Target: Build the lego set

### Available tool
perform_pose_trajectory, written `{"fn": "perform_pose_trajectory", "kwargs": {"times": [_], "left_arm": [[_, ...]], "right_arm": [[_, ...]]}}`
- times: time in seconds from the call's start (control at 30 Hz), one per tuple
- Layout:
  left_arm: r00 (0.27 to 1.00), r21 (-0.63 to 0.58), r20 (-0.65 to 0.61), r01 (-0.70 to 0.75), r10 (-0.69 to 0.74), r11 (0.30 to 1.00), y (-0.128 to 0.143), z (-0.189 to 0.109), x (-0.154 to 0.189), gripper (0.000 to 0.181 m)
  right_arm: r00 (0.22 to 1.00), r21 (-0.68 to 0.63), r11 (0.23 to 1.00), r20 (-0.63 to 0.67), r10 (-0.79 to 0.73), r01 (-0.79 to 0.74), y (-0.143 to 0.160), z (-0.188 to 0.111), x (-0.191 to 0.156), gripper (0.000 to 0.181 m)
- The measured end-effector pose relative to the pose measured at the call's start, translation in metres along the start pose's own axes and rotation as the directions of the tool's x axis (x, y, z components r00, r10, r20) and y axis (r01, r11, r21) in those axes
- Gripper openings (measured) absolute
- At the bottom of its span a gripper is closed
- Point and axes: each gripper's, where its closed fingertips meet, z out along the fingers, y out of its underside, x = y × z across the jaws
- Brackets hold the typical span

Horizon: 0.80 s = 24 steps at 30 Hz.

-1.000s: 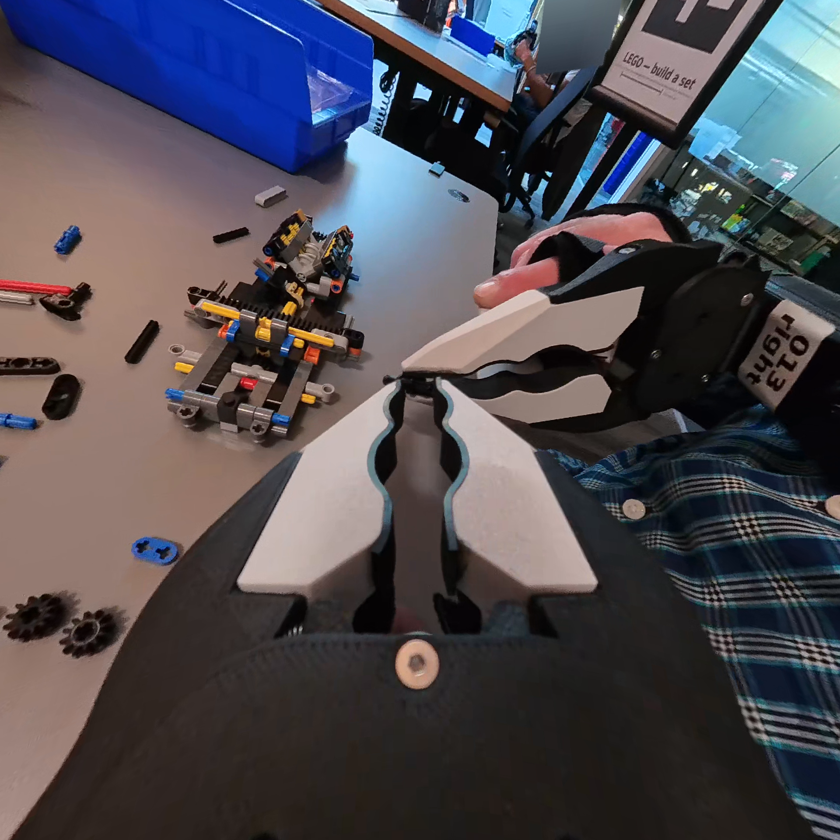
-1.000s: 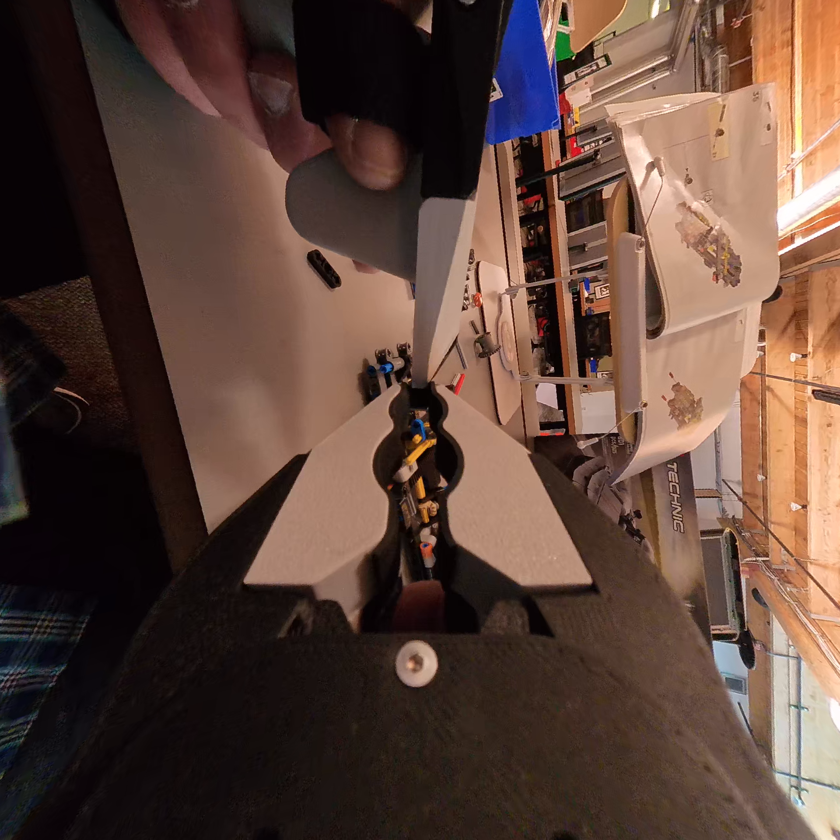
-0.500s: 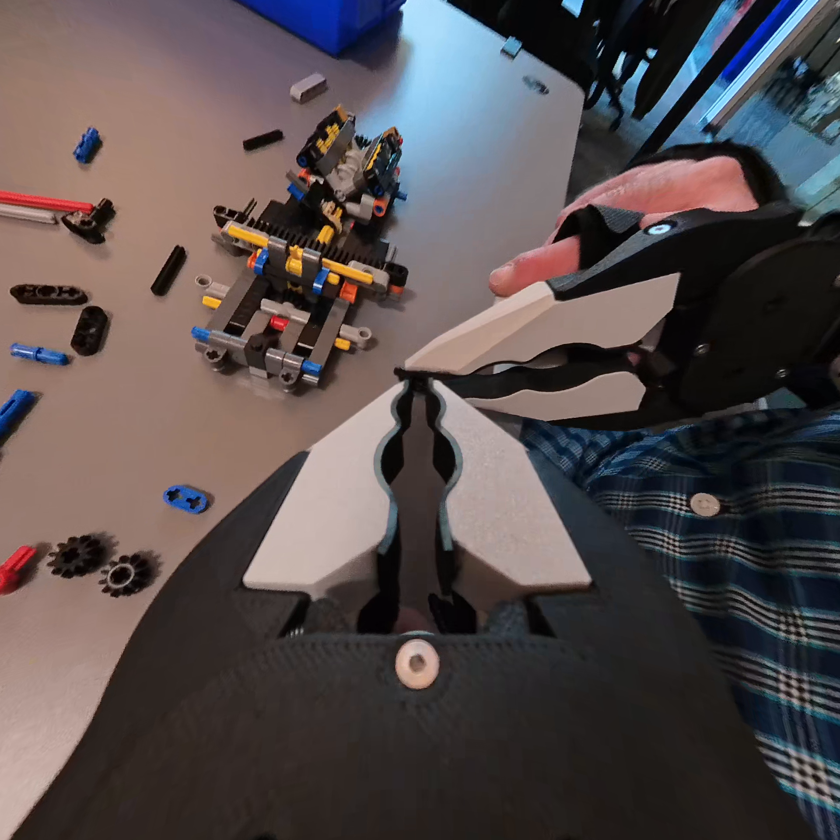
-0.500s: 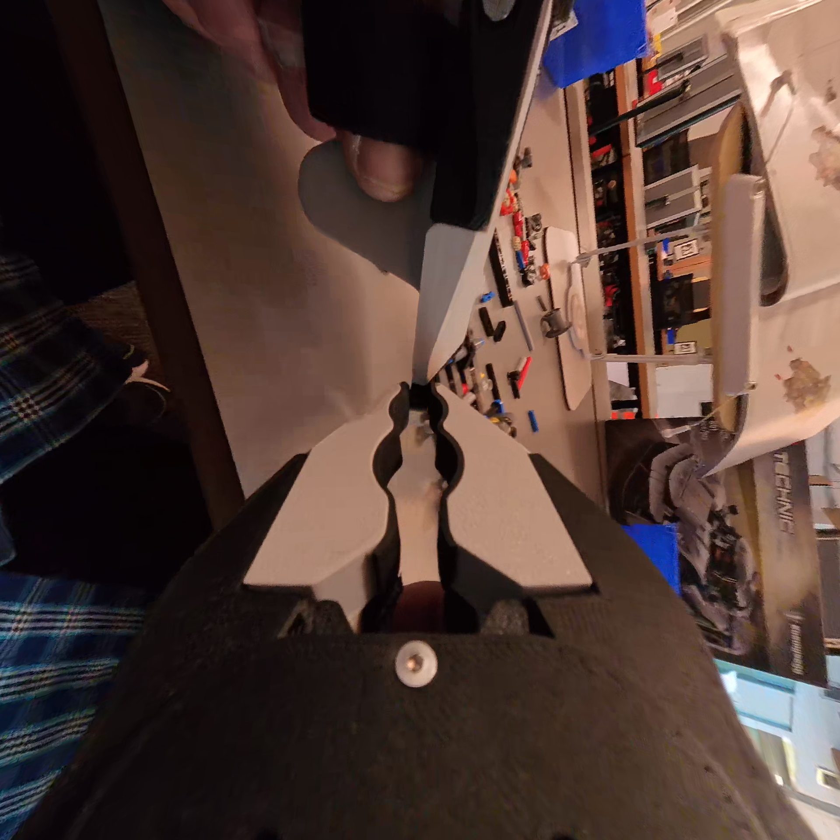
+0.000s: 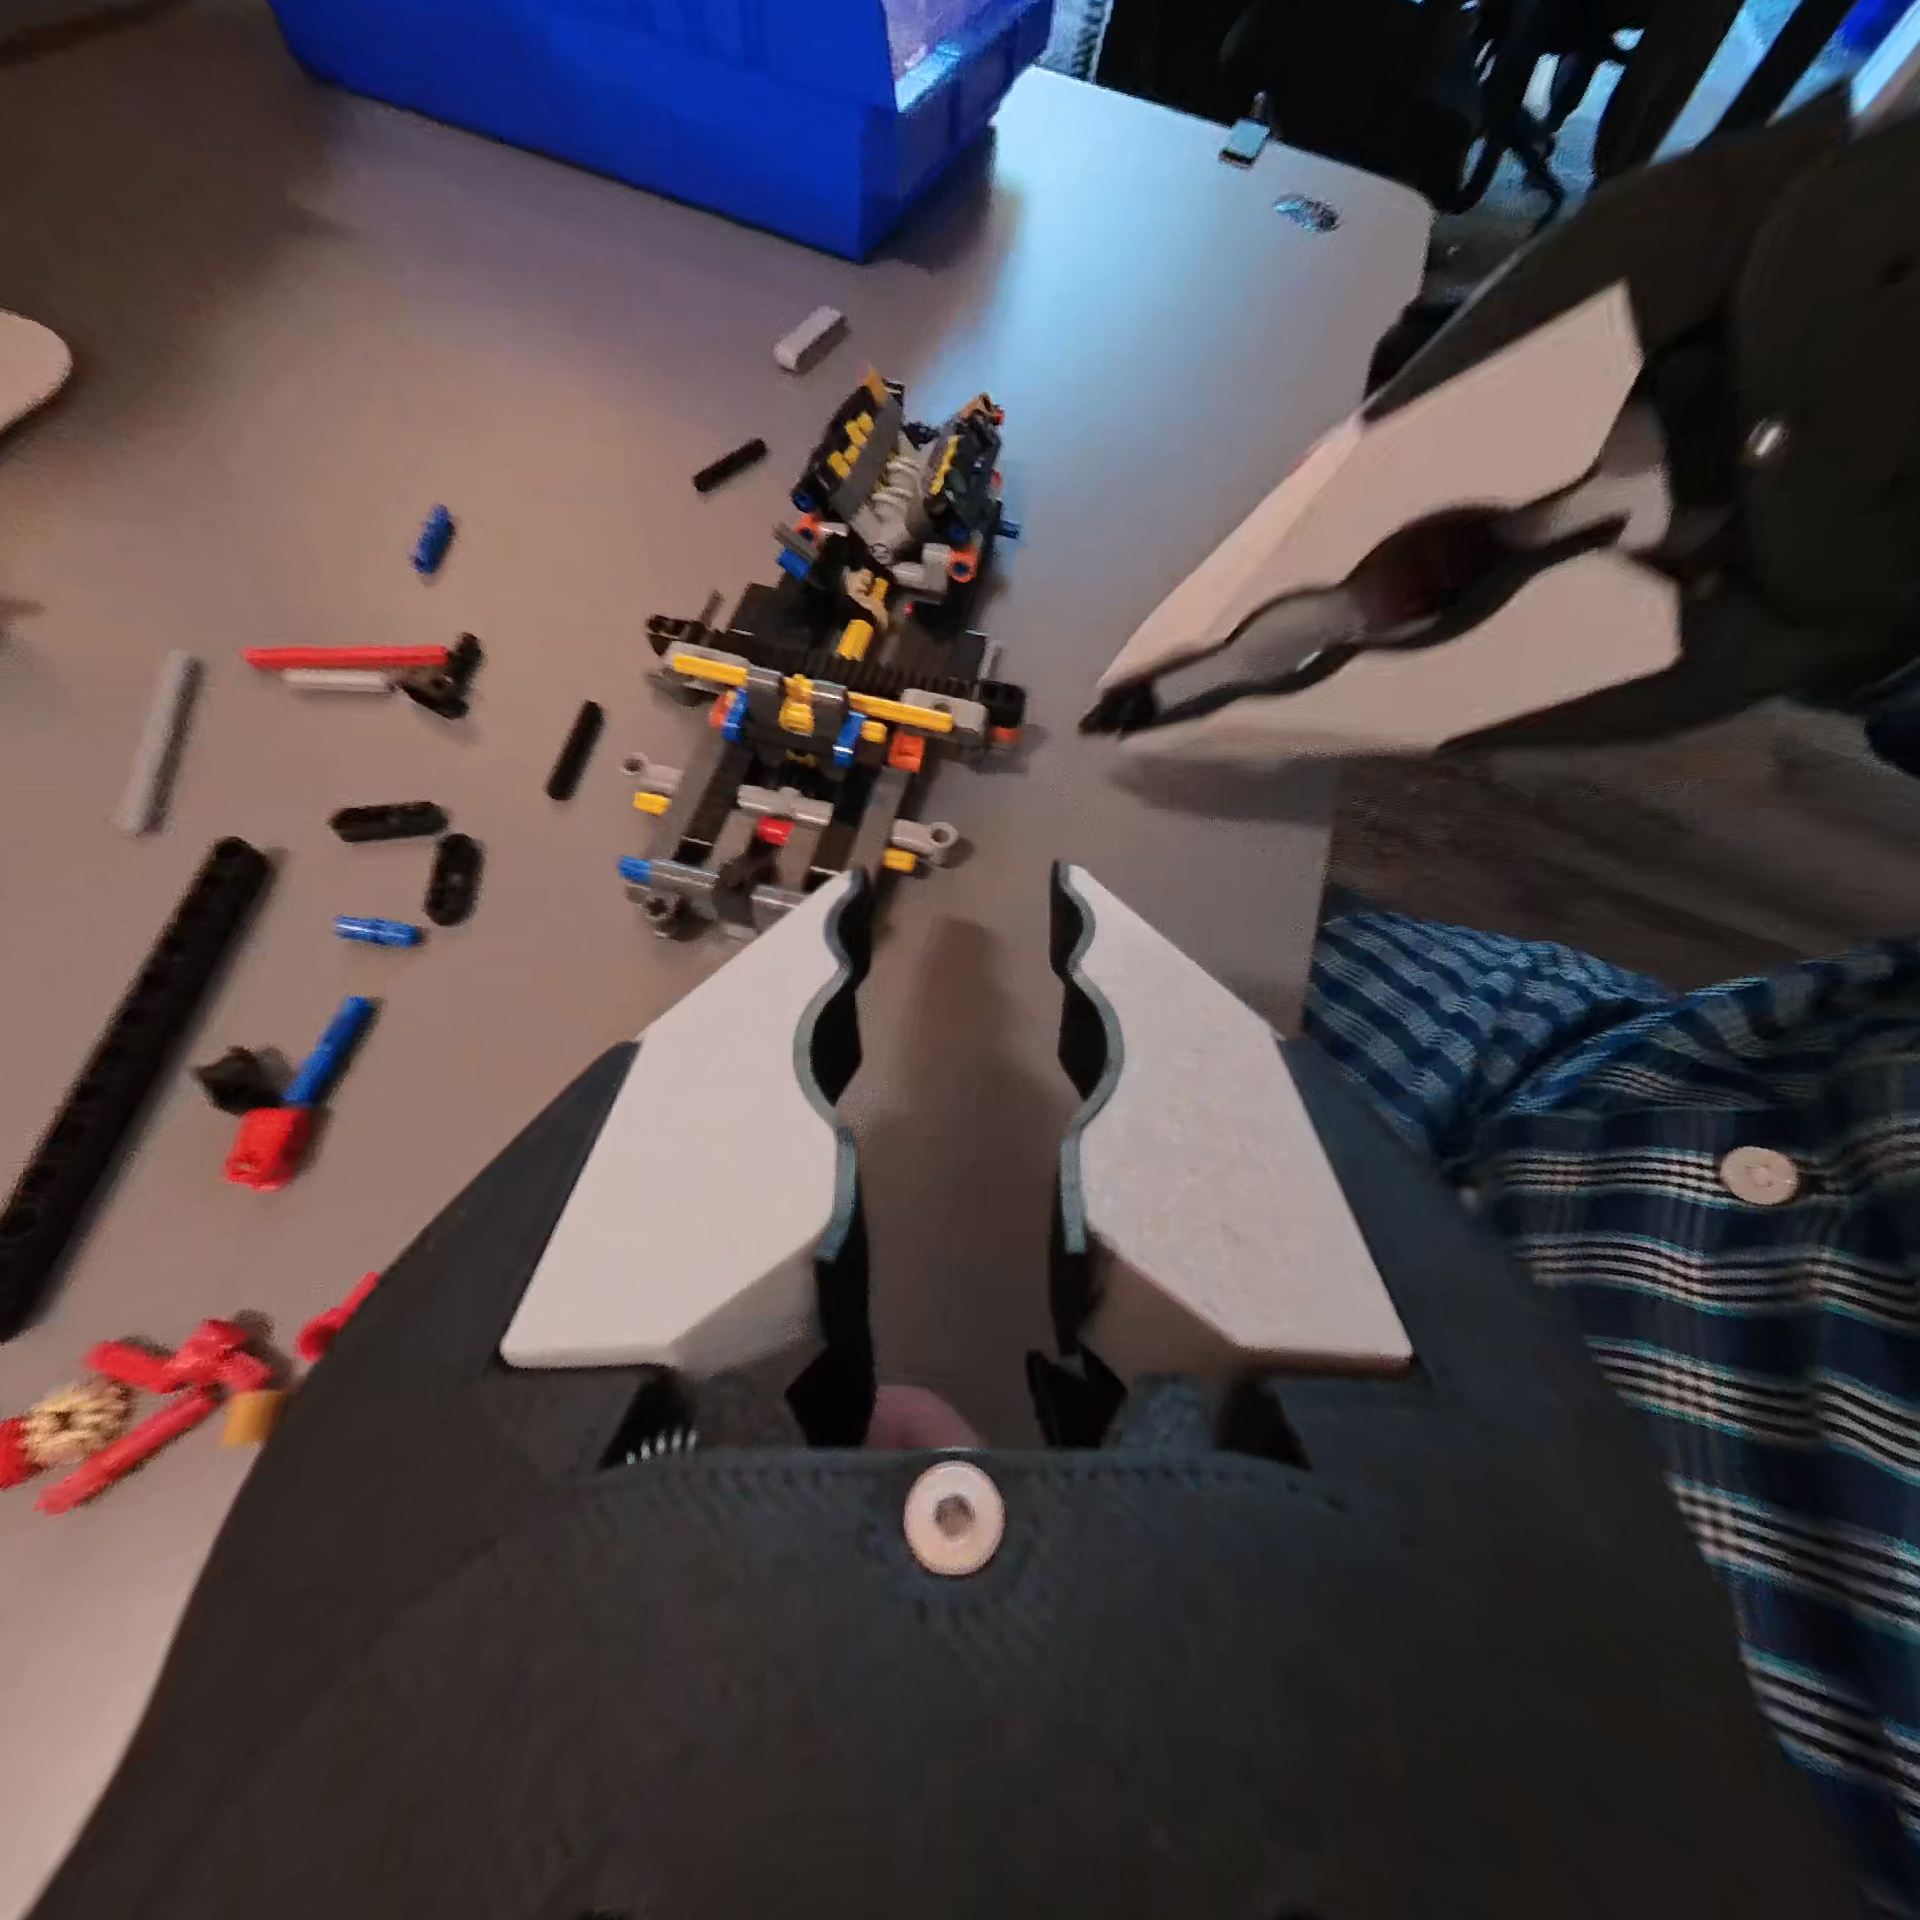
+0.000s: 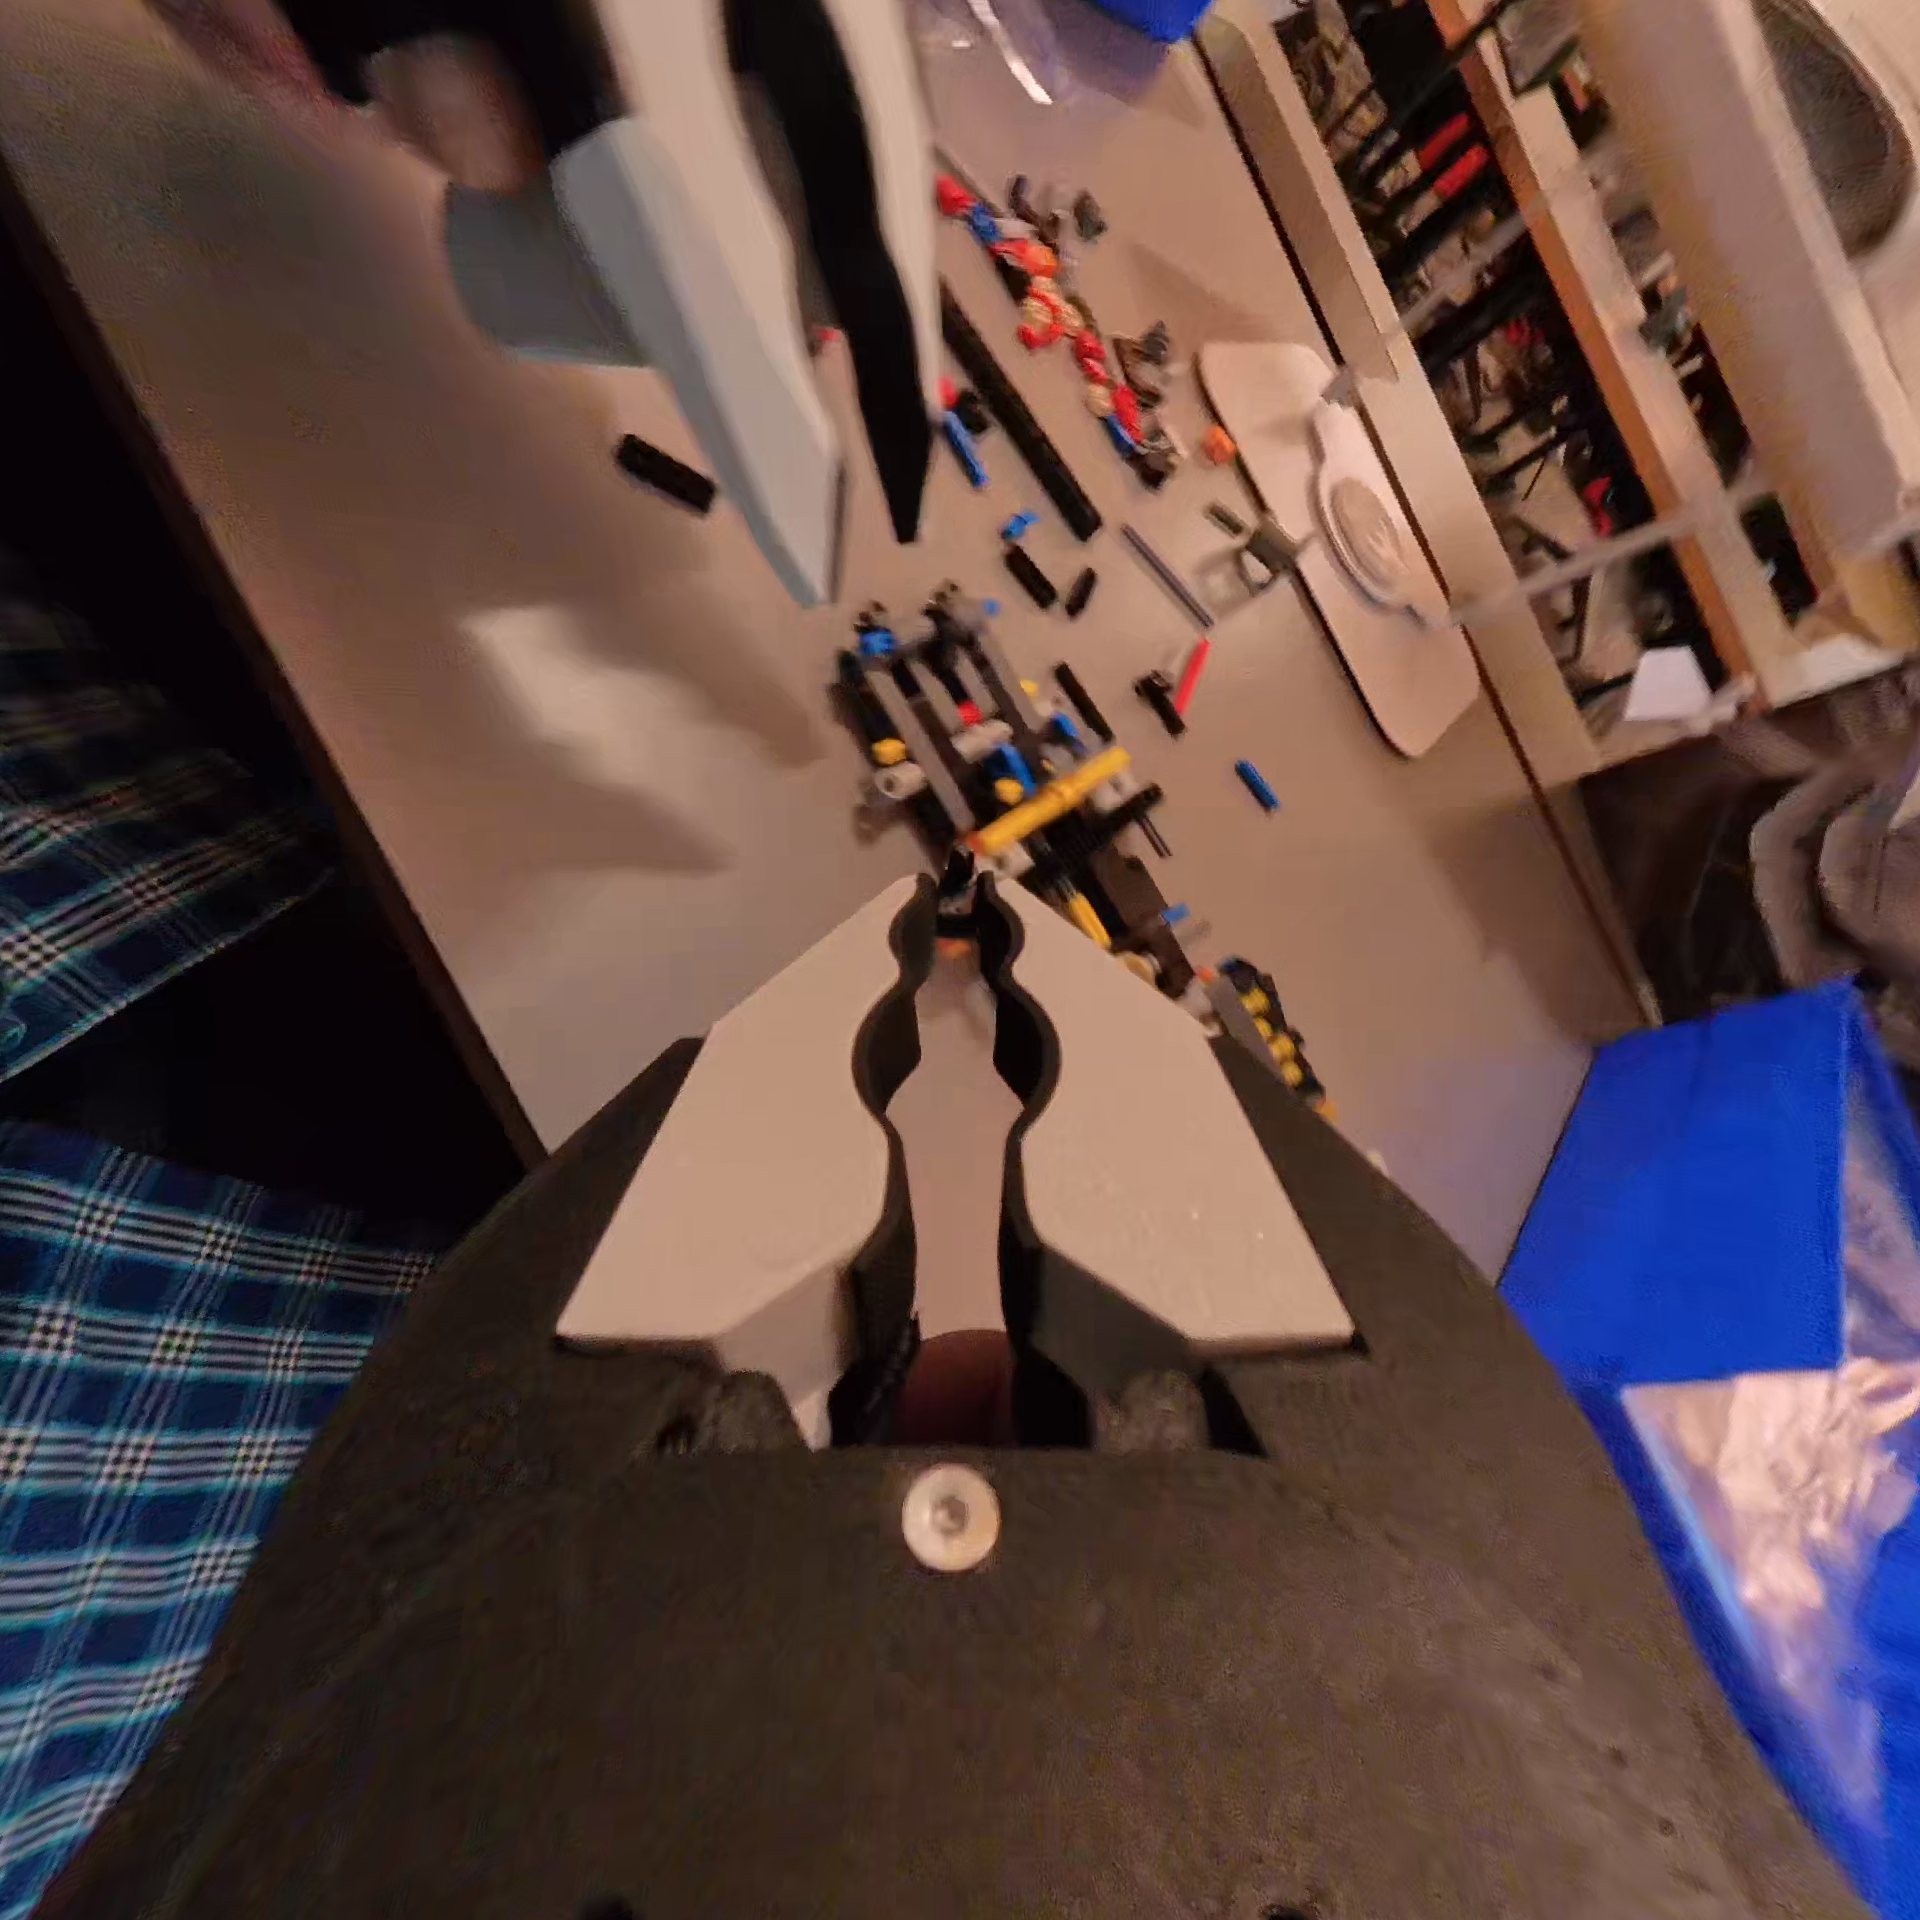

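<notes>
A partly built lego chassis [image 5: 831,707], black and grey with yellow, blue and orange parts, lies on the grey table [image 5: 1143,312]. My left gripper [image 5: 961,894] is open and empty, just in front of the chassis's near end. My right gripper [image 5: 1101,719] is to the right of the chassis, shut on a small black piece [image 5: 1127,712]. In the right wrist view the right gripper [image 6: 956,896] pinches the small black piece [image 6: 956,909] just short of the chassis [image 6: 987,748]. The left gripper [image 6: 862,561] hangs open above it.
A blue bin [image 5: 675,94] stands at the back. Loose parts lie left of the chassis: a long black beam [image 5: 125,1060], a red axle [image 5: 343,657], and red pieces [image 5: 135,1392]. A white stand base [image 6: 1351,540] is beyond them. A plaid sleeve [image 5: 1662,1195] is by the table's right edge.
The two grippers had their tips together on the small black piece. My left gripper has opened and drawn back. My right gripper keeps the piece and has swung toward the chassis.
</notes>
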Motion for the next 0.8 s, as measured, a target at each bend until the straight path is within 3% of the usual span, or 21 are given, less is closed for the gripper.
{"fn": "perform_pose_trajectory", "kwargs": {"times": [0.03, 0.27, 0.4, 0.8], "left_arm": [[1.0, -0.01, 0.021, -0.017, 0.018, 1.0, 0.0, 0.001, -0.004, 0.035], [0.961, -0.154, 0.178, -0.184, 0.21, 0.971, 0.009, 0.019, -0.04, 0.04], [0.949, -0.204, 0.191, -0.212, 0.251, 0.956, 0.013, 0.029, -0.047, 0.04], [0.939, -0.23, 0.237, -0.196, 0.25, 0.953, 0.012, 0.034, -0.067, 0.037]], "right_arm": [[0.998, 0.008, 0.998, -0.002, 0.057, -0.057, 0.005, -0.006, 0.01, 0.006], [0.951, 0.017, 0.953, -0.066, 0.304, -0.303, 0.052, -0.035, 0.069, 0.006], [0.912, 0.006, 0.917, -0.1, 0.397, -0.398, 0.078, -0.036, 0.091, 0.006], [0.865, -0.078, 0.862, -0.08, 0.495, -0.5, 0.127, -0.006, 0.101, 0.006]]}}
